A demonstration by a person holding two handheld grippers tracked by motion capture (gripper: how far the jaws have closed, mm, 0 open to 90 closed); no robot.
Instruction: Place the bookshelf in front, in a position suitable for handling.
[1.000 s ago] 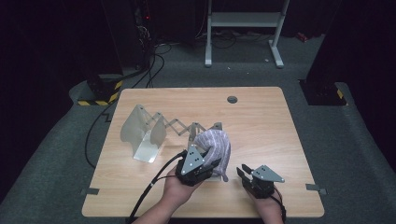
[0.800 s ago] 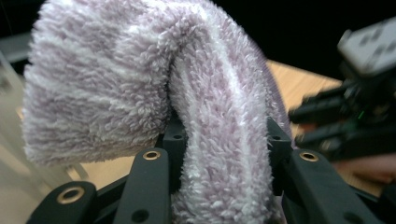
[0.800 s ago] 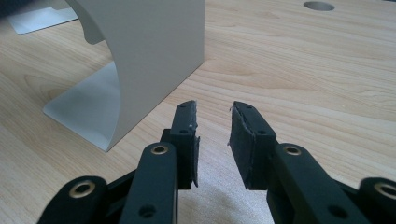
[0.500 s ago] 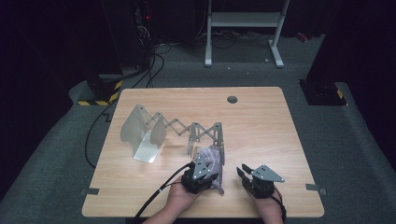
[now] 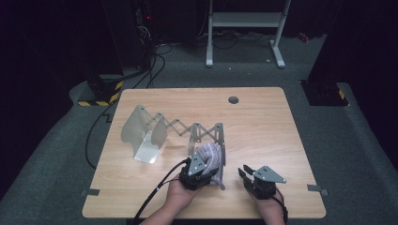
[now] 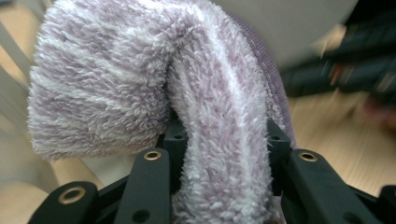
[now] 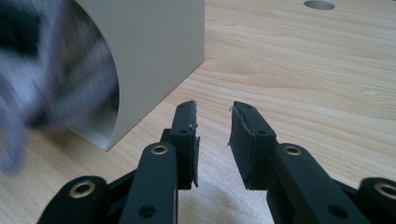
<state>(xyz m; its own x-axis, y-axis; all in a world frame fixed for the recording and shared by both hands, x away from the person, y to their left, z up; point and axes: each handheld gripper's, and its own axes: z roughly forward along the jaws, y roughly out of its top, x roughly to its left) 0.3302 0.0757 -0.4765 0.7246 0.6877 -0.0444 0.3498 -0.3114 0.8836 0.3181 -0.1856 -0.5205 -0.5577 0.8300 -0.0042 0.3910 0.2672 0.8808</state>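
Fluffy lilac-and-white striped sock is seen bunched and folded, draped against the near end plate of the expanding rack.

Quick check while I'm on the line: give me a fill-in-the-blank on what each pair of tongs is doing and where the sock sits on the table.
1. The left tongs are shut on a fuzzy ____ and white sock.
2. The right tongs stand ____, with nothing between them.
3. The sock lies beside the ____ end of the folding rack.
4. The table top is made of ____.

Missing words: purple; open; right; wood
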